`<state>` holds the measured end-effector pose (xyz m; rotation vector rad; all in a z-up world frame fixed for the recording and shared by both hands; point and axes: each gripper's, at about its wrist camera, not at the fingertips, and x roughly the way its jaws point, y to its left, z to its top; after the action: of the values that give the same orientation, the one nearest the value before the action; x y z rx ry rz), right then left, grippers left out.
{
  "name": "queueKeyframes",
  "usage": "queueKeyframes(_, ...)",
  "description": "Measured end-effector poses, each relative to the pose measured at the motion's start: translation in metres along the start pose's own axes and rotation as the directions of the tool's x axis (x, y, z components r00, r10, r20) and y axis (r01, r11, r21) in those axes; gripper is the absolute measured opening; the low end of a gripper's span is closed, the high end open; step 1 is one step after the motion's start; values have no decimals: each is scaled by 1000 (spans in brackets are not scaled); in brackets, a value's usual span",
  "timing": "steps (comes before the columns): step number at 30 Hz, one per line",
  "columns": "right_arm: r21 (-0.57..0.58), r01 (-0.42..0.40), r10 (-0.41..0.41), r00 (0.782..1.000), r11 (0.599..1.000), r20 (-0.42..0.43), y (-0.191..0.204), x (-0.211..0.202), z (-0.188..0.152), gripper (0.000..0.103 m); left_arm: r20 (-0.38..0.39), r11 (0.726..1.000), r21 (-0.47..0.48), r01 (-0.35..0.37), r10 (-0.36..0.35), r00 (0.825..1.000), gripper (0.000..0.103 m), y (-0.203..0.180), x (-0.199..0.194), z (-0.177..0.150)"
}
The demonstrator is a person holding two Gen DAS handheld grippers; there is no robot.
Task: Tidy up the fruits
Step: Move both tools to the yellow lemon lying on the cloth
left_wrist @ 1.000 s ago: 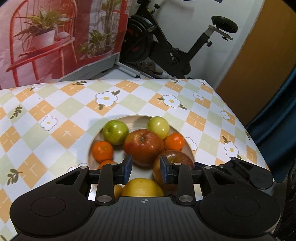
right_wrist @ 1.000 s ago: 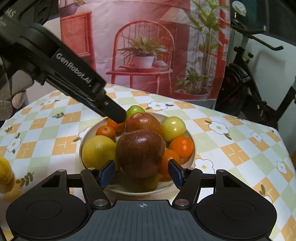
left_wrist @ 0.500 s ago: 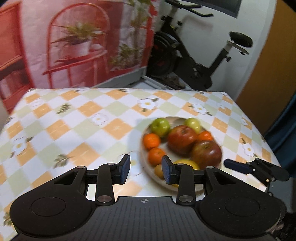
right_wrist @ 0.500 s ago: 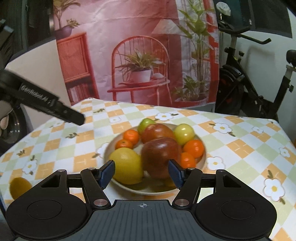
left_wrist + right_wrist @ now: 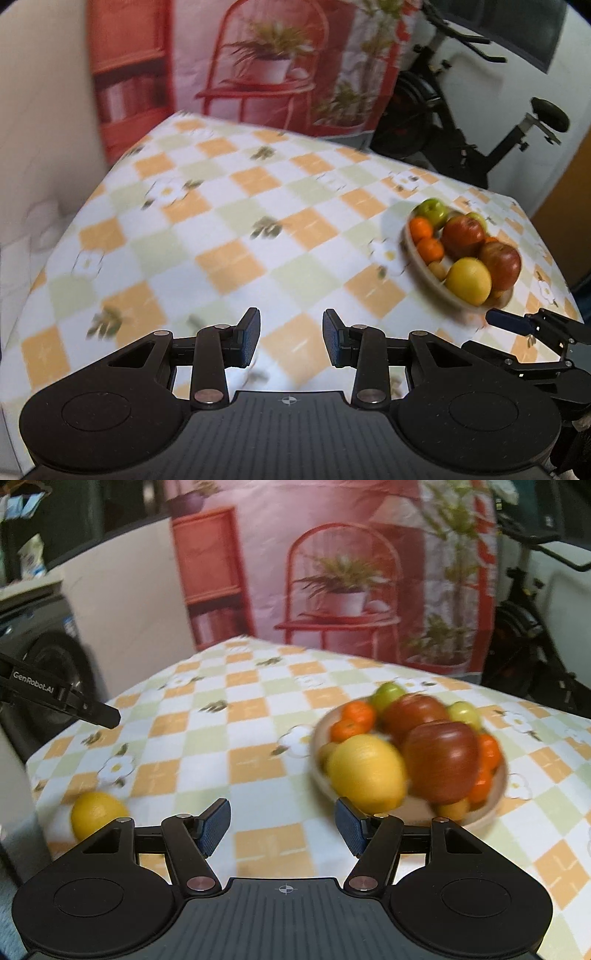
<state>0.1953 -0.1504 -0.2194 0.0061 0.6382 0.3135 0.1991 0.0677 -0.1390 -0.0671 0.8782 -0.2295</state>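
Note:
A beige bowl [image 5: 408, 240] [image 5: 484, 818] holds red apples [image 5: 463, 232] [image 5: 441, 760], green apples [image 5: 430, 212], small oranges [image 5: 421, 227] and a big lemon [image 5: 468, 280] [image 5: 365, 773]. A loose lemon [image 5: 98, 812] lies on the checked cloth near the table's left edge, partly behind my right gripper's linkage. My left gripper [image 5: 291, 332] hovers open over bare cloth, left of the bowl, with nothing between its pads. My right gripper [image 5: 282, 823] is open and empty, in front of the bowl's left side. Each view shows the other gripper's finger at its edge.
The table carries an orange, green and white checked cloth [image 5: 229, 258]. Behind it hangs a backdrop printed with a red chair [image 5: 273, 66]. An exercise bike [image 5: 461, 140] stands at the back right. A dark appliance [image 5: 48, 657] and a white panel stand off the left edge.
My left gripper swung left, away from the bowl, which now sits at the right of its view; its jaws stand slightly wider. The right gripper also shifted left, bringing the loose lemon closer.

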Motion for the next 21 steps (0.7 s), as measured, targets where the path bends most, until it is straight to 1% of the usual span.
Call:
queueKeyframes(5, -61, -36, 33, 998, 997, -49, 24, 6, 0, 59, -33, 998, -63, 11, -13, 999, 39, 12, -9, -23)
queueKeyframes(10, -116, -74, 64, 994, 991, -92, 44, 9, 0, 59, -60, 994, -104, 30, -37, 998, 39, 18, -13, -46)
queueKeyframes(15, -171, -116, 93, 986, 978, -136, 66, 13, -4, 59, -42, 980, -180, 80, -89, 995, 39, 28, -14, -64)
queueKeyframes(18, -197, -138, 108, 982, 971, -156, 76, 15, -6, 59, -12, 981, -161, 108, -112, 994, 39, 24, -16, -69)
queueKeyframes(21, -199, -157, 125, 979, 967, -164, 80, 16, -5, 58, -9, 982, -132, 134, -137, 991, 39, 20, -15, -74)
